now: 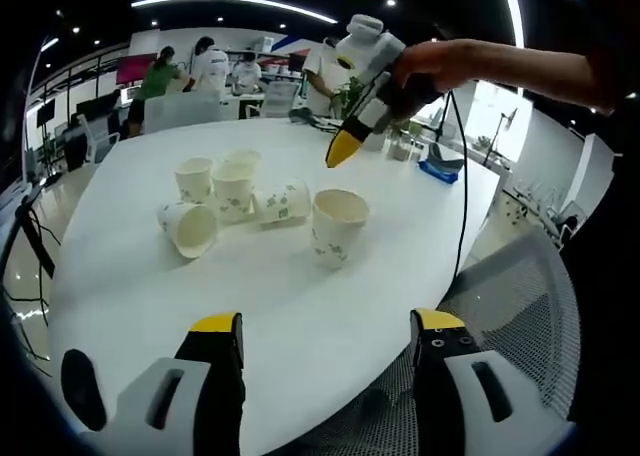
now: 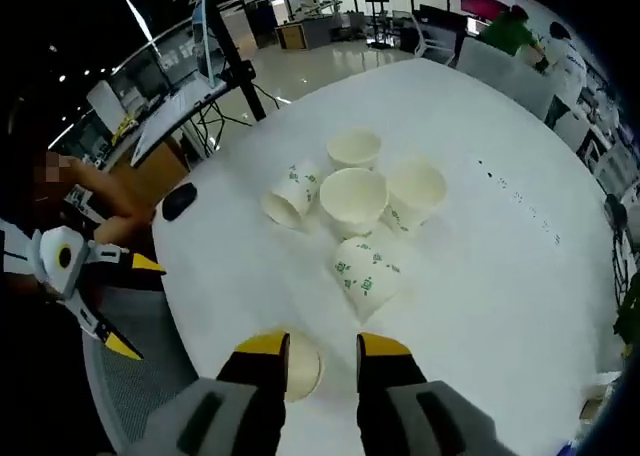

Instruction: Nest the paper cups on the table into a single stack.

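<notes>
Lone upright paper cup (image 2: 303,368), set apart from the cup cluster (image 2: 355,201), is straddled ungripped by the parted right gripper (image 2: 322,354); left gripper (image 1: 327,328), spread empty, is held farther off.

Paper cups (image 1: 232,189): 6 counted on white table (image 1: 300,326).
Upright: 4, incl. 1 apart (image 1: 338,226), nearer right.
On side: 2 (image 1: 190,228).
Grippers: 2, left (image 1: 327,338) and right (image 2: 322,360).
People, far bkgd: approx. 4.
</notes>
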The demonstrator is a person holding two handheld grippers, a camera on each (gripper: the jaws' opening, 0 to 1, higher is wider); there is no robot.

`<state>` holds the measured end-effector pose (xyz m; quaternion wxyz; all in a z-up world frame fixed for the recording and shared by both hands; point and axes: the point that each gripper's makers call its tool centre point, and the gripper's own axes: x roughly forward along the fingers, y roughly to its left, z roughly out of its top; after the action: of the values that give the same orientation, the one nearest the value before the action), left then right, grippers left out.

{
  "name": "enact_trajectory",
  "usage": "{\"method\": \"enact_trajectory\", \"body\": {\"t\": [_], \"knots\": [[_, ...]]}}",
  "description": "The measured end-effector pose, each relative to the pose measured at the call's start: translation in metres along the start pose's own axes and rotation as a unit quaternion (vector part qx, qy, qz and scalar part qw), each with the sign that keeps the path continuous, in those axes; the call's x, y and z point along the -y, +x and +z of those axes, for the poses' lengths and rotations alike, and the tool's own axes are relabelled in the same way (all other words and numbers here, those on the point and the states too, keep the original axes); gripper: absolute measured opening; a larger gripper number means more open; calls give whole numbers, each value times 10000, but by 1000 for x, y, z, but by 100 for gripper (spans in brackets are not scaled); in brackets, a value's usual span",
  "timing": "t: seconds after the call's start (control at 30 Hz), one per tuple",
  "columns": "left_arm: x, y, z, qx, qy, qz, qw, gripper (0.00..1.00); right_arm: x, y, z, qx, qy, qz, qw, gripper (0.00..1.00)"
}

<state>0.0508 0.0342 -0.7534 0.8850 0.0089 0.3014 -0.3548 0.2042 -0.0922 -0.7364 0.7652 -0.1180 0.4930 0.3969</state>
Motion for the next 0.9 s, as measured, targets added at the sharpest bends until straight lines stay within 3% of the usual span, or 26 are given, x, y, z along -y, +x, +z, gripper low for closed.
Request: {"method": "enact_trajectory", "body": {"t": [0.23, 0.37, 0.6, 0.9], "knots": [[0, 1, 1, 30, -34, -27, 10000, 68, 22, 7, 8, 785, 715, 48, 9943, 35], [-1, 1, 0, 24, -20, -6, 10000, 69, 28, 16, -1, 902, 903, 72, 9918, 38], [-4, 2, 0, 37, -80, 38, 10000, 69, 29, 32, -1, 1378, 1345, 296, 9808, 42], [-6, 2, -1, 21, -133, 69, 9999, 69, 31, 54, -9, 1406, 1354, 412, 9799, 46]]}}
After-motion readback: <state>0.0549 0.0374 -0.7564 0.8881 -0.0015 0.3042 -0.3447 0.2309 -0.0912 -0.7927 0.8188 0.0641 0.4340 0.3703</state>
